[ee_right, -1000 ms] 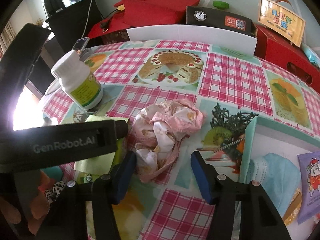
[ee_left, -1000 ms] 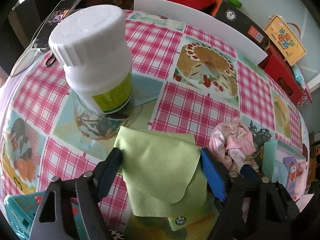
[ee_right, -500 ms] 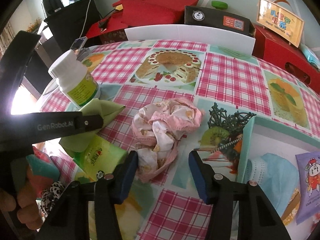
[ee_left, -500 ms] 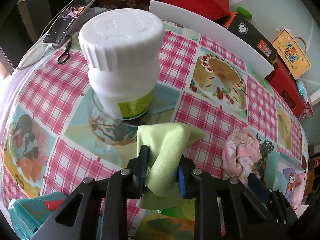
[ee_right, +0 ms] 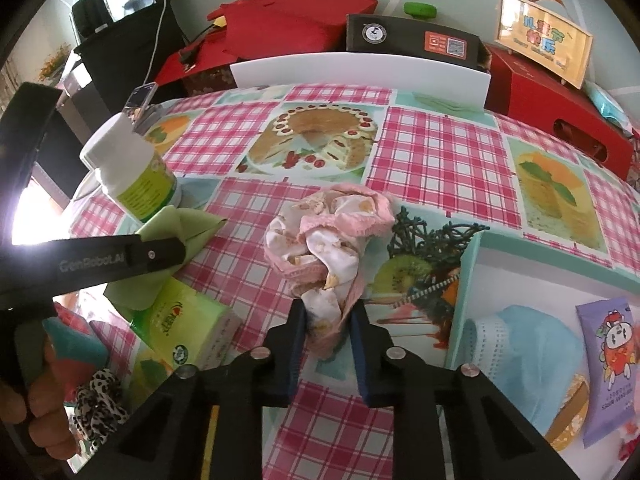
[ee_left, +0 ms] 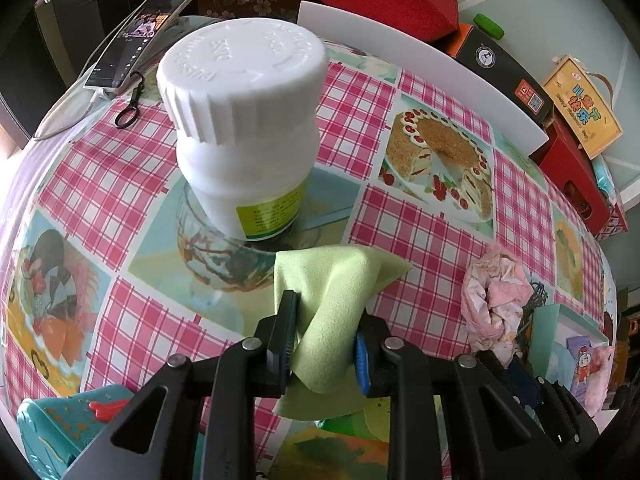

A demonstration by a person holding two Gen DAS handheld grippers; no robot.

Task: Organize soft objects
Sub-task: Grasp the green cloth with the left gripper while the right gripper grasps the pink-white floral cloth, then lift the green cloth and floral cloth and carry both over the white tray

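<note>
- Green cloth (ee_left: pixel 334 312), low centre in the left view, is pinched in the left tool (ee_left: pixel 326 340).
- Pink garment (ee_right: pixel 332 240) is clamped at its near edge by the right tool (ee_right: pixel 326 334).
- Lift both straight up, clear of the white bottle (ee_left: pixel 244 128) at 11 o'clock.
- The open box (ee_right: pixel 472 264) at 3 o'clock looks the likely destination.

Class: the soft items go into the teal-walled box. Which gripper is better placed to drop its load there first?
Right. The right gripper, shut on the pink cloth, sits beside the box; the left gripper holds the green cloth farther away.
</note>
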